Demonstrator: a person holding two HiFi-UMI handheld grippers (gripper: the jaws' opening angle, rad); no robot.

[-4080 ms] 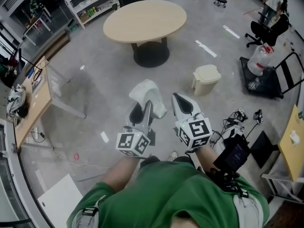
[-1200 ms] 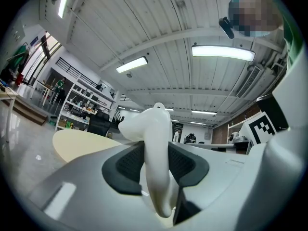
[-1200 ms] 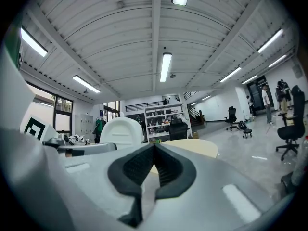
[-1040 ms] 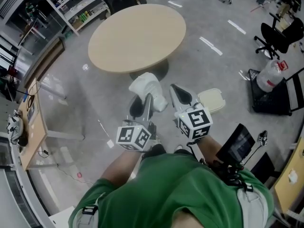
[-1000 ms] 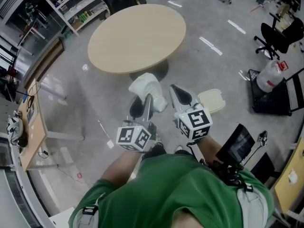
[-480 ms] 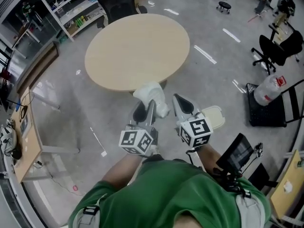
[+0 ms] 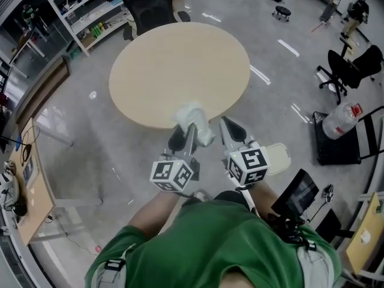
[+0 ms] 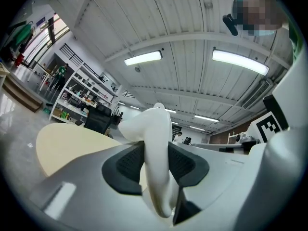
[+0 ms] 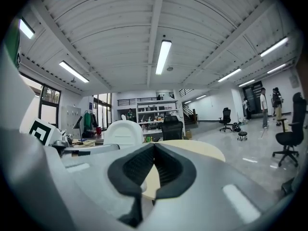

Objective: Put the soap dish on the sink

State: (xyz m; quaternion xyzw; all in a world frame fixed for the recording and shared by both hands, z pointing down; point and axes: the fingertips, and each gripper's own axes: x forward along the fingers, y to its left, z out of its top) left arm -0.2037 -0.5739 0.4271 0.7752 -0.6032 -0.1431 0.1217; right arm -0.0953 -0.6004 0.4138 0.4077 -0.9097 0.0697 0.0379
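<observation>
Still airborne: soap dish gripped in left tongs, right tongs empty

Big grey floor [image 7: 72, 155] fills most of the head view. Round beige worktop [image 7: 180, 71] stands ahead of the person, top bare. Shelving [image 7: 90, 2] runs along the far left corner of the room, with a black office chair [image 7: 150, 8] at the worktop's far edge. Person in a green shirt [image 7: 210, 245] fills the bottom of the head view, both arms held out in front. A second black chair [image 7: 351, 65] is far right. Nearer than that chair, a clear water jug [image 7: 341, 120] sits on a black cart. White lidded bin [image 7: 277, 159] is on the floor just right of the right arm.

Left tongs [image 7: 183, 138] point level toward the worktop, marker cube [image 7: 173, 174] at the back. In the left gripper view the left tongs [image 8: 156, 158] are clenched on the soap dish [image 8: 154, 129], both dark pads pressing its white body, which stands up out of the jaws on edge. In the head view the soap dish [image 7: 193, 116] shows over the worktop's near edge, held in the air. I cannot tell whether it is above the top or short of it.

Right tongs [image 7: 227, 125] sit beside the left, apart from the dish. In the right gripper view the right tongs [image 9: 154, 165] are clenched, pad tips meeting, nothing between. The soap dish [image 9: 123, 131] shows to their left there.
</observation>
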